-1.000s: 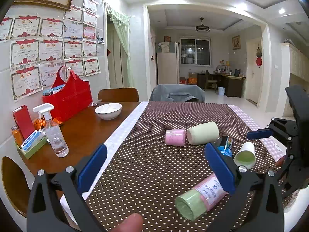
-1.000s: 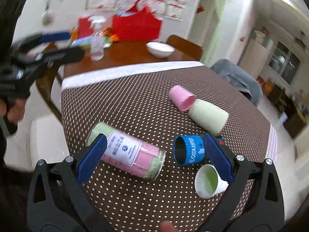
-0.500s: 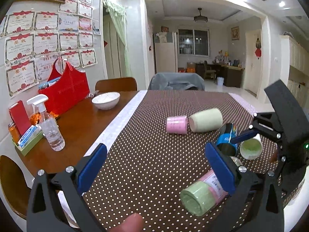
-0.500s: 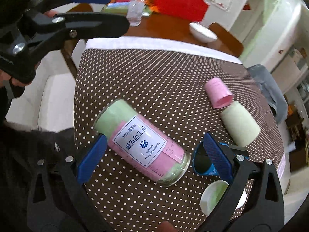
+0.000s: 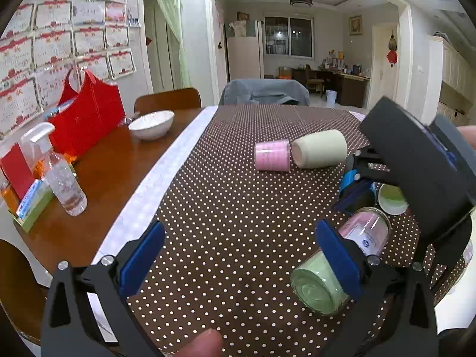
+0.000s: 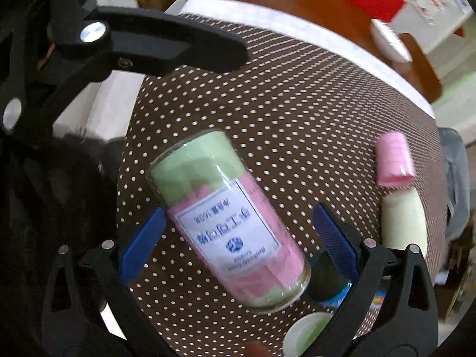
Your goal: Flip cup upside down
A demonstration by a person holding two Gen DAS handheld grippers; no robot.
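Observation:
A clear glass cup [image 6: 229,220] with pink and green paper inside and a white label lies on its side on the dotted brown cloth; it also shows in the left wrist view [image 5: 339,263]. My right gripper [image 6: 238,238] is open, with its blue pads on either side of the cup and apart from it. My left gripper [image 5: 238,255] is open and empty, low over the cloth's near edge, to the left of the cup. The right gripper's body [image 5: 416,172] hangs over the cup at the right.
A pink cup [image 5: 272,155], a cream cup [image 5: 319,148], a blue cup [image 5: 352,192] and a white cup with a green inside [image 5: 392,199] lie beside the glass. A white bowl [image 5: 151,125], a spray bottle [image 5: 58,172] and a red bag [image 5: 86,116] stand on the wooden table at the left.
My right gripper has come down and forward over the glass cup, which now lies between its open pads. The left gripper has barely moved.

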